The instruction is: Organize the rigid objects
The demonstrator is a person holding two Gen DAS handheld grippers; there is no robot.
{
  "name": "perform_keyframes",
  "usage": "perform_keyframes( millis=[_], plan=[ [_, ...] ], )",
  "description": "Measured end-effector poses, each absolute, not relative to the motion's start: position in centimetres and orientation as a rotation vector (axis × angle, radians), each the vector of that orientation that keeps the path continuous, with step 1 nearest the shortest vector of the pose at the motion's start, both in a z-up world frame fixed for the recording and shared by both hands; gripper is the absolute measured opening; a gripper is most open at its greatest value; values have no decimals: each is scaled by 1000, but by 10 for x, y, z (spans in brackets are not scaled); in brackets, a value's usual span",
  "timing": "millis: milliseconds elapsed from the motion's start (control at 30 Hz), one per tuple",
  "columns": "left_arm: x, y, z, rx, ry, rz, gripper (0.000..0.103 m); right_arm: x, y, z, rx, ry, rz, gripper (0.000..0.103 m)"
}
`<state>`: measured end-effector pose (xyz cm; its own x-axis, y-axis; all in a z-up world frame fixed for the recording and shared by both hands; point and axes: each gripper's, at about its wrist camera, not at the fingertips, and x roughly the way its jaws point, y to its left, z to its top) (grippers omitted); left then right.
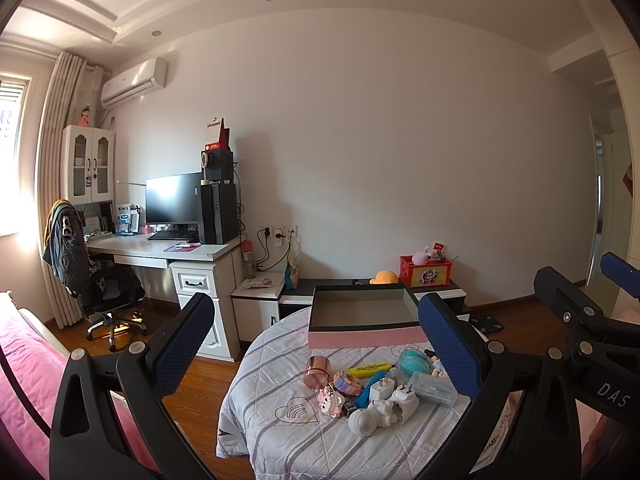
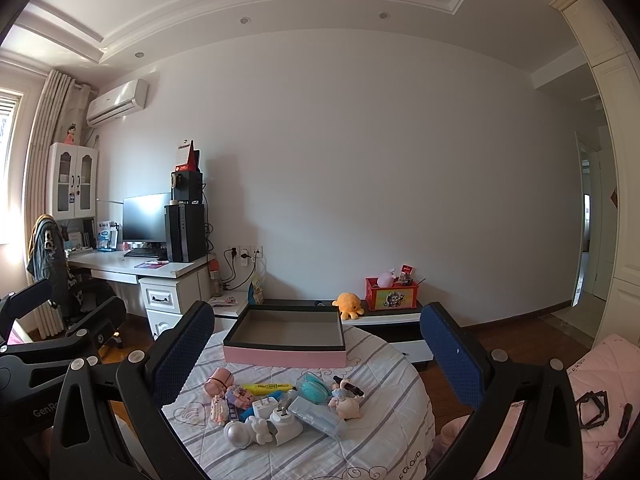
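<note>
Grippers both raised above a round table draped in a striped quilt (image 2: 360,456), neither touching anything. Left gripper (image 1: 320,352): jaws wide apart, nothing between the blue pads (image 1: 184,344). Right gripper (image 2: 320,356): jaws likewise spread, holding nothing; it also shows at 3 o'clock in the left wrist view, and the left one sits at 9 o'clock in the right wrist view.

Pink tray (image 2: 285,356) with a dark rim and grey floor sits on the far part of the quilt, at 12 o'clock from the clutter, with nothing visible inside it.

Clutter is heaped near the table's middle, pieces touching or overlapping:
- rose-gold canister (image 1: 317,372) on its side, 9 o'clock edge of the heap
- yellow highlighter (image 2: 266,389) lying flat, between the tray and the heap's core
- teal round case (image 2: 313,388) at about 2 o'clock
- two white plug adapters (image 2: 276,412), prongs up, in the core
- white astronaut figure (image 2: 244,432) at 6 o'clock, nearest the cameras
- clear plastic case (image 2: 318,416) at 4 o'clock, touching an adapter
- small pink block figure (image 2: 219,408) at 8 o'clock

Beyond the table: low cabinet with an orange plush octopus (image 2: 349,305) and a red box (image 2: 392,294); desk with a monitor (image 2: 146,218) at 10 o'clock.
</note>
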<state>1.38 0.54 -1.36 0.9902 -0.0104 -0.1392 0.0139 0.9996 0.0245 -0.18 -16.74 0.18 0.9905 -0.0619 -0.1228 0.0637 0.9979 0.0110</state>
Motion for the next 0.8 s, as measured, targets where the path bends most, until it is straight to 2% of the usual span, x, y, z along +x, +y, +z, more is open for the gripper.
perform_keyframes(
  millis=[800],
  plan=[
    [13, 6, -12, 24, 141, -12, 103, -3, -165, 2, 13, 124, -62, 103]
  ],
)
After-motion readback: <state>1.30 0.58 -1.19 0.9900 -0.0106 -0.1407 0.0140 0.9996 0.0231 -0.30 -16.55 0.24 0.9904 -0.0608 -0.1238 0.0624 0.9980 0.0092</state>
